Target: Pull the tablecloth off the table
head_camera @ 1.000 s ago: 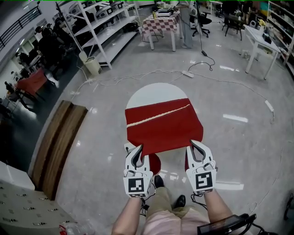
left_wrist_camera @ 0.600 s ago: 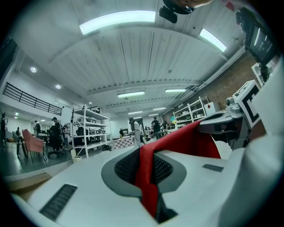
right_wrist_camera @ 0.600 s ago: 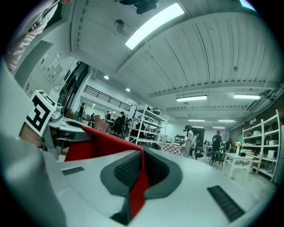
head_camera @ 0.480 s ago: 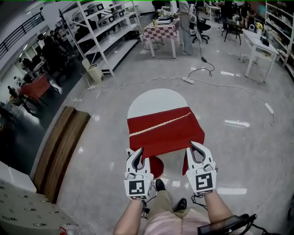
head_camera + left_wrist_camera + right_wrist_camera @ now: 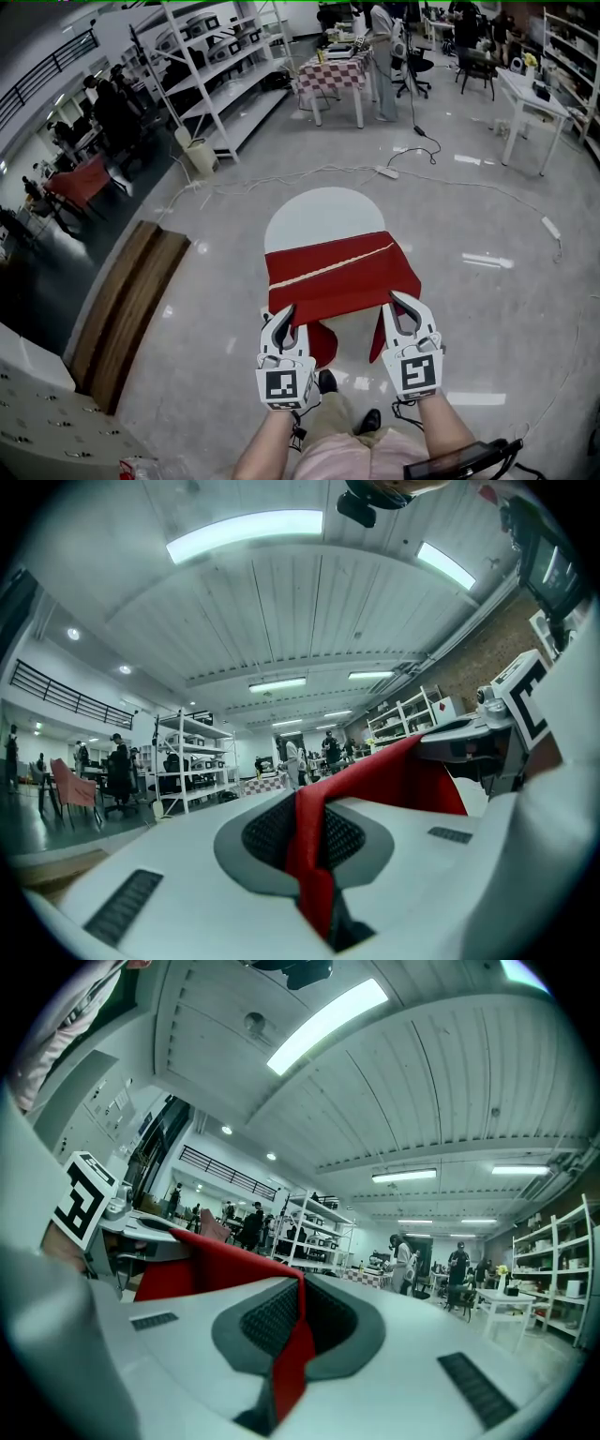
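My left gripper (image 5: 284, 317) and right gripper (image 5: 397, 305) are each clamped on a near corner of the red tablecloth (image 5: 337, 272).

My left jaws are closed tight on a fold of cloth at the near left corner. My right jaws pinch the near right corner the same way, with a strip of red running down between the pads. The tablecloth covers the near part of the white table (image 5: 314, 208). The table's rounded far half is bare, and red cloth hangs below the near edge between my grippers.
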The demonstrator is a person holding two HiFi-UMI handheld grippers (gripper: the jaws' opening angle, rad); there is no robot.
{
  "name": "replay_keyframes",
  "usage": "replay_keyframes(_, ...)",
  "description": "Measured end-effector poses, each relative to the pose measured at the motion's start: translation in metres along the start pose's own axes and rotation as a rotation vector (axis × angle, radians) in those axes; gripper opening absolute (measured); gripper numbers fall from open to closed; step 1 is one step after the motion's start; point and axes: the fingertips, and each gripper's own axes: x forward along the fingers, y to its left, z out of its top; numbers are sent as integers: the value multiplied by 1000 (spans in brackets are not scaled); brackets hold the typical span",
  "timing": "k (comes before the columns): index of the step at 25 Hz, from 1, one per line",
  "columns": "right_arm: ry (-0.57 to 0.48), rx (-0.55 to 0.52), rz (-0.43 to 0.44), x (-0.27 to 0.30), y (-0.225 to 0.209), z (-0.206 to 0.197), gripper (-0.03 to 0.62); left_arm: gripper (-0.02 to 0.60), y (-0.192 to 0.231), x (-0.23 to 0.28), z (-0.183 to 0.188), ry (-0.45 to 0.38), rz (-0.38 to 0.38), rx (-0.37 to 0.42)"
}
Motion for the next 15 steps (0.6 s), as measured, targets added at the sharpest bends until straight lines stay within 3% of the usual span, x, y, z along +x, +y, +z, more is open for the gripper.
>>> replay_keyframes(15, -21, -30, 9, -27, 3, 17, 25, 48, -11, -25, 15, -6, 11, -7)
